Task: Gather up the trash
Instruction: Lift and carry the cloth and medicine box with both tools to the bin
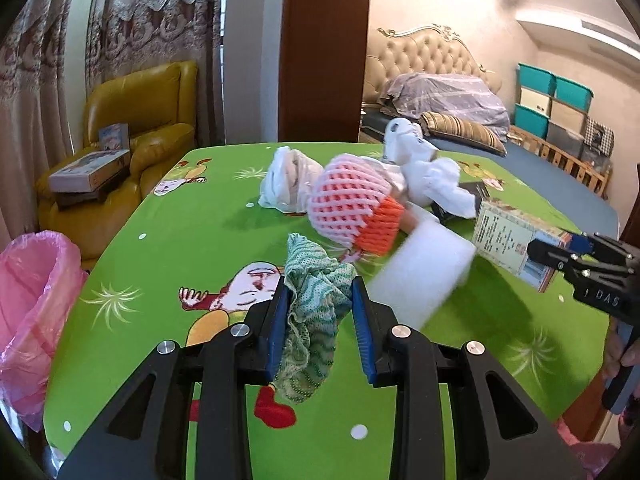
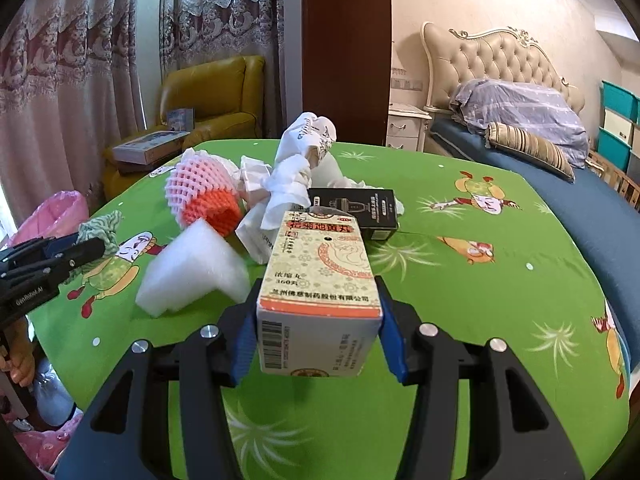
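Both tongs are loaded. Left gripper (image 1: 320, 308) pinches a crumpled green mesh cloth (image 1: 316, 280) between nearly closed blue pads, above the green tablecloth (image 1: 200, 220). Right gripper (image 2: 318, 332) clamps a cream medicine box (image 2: 320, 276) across its width, jaws about half spread. At twelve o'clock from the left gripper lies the trash heap: pink-and-orange foam fruit netting (image 1: 352, 208), white foam block (image 1: 420, 268), and what looks like crumpled white paper (image 1: 432, 176). At nine o'clock stands a pink-lined bin (image 1: 36, 280).
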Demonstrator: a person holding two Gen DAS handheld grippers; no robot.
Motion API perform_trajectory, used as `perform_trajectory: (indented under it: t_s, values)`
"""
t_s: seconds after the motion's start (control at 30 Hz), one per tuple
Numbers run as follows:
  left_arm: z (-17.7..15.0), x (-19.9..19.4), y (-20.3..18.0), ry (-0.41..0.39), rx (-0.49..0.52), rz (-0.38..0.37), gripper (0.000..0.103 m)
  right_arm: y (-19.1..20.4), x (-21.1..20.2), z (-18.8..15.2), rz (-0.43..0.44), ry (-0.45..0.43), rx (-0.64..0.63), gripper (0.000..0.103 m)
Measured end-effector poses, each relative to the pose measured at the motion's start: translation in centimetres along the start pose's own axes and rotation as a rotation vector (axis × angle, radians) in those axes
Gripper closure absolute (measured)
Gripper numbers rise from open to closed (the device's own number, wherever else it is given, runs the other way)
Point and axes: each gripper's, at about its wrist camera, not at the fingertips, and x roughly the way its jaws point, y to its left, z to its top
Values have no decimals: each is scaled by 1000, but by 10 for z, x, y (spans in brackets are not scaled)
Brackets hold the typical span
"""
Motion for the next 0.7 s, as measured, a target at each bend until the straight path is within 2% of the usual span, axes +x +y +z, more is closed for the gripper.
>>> perform_trajectory:
  t_s: [0.13, 0.43, 0.7]
  values:
    - [-3, -5, -6, -12, 17, -6, 74, -6, -9, -1, -30, -18, 0, 52]
    - [-6, -14, -16, -32, 44, -6, 74, -4, -22, -9, 1, -40, -2, 52]
    - [-9, -20, -22, -60, 57, 3, 74, 15, -29, -11, 29, -90, -46, 52]
